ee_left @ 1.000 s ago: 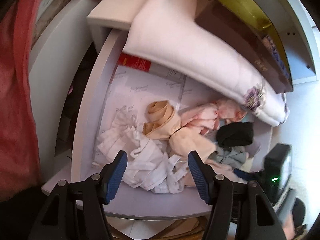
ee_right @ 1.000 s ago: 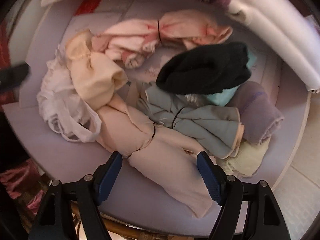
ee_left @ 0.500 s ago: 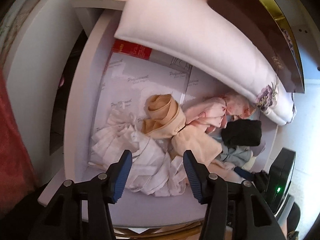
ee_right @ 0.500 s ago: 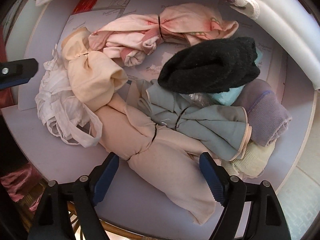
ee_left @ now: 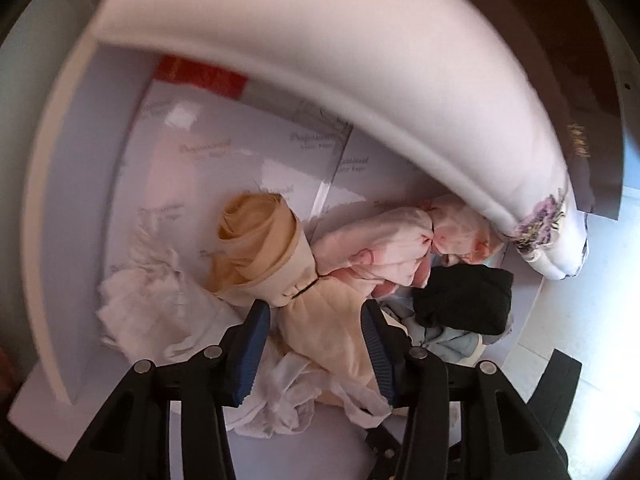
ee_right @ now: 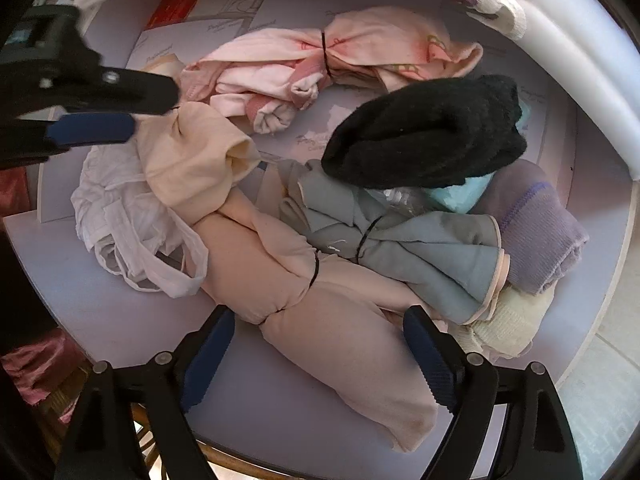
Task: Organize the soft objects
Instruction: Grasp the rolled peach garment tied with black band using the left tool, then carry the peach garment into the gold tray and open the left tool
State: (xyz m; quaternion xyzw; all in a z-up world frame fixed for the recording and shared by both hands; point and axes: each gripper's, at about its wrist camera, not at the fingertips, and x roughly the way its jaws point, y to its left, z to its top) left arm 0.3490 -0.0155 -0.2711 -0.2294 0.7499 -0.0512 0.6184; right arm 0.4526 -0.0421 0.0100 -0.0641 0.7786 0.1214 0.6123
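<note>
Beige bundle (ee_left: 320,320) lies lengthwise between closing left gripper (ee_left: 316,344) jaws

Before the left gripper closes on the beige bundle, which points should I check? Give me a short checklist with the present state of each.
1. Beige bundle between the left gripper fingers: ok.
2. Left jaws closing, pads pressing the cloth: cannot tell.
3. White thin cloth free of the left fingers: not ok, it lies under them.
4. Band around the beige bundle in place: ok.
5. Right gripper holds nothing, jaws opening: ok.
6. Black sock away from the left gripper: ok.
</note>
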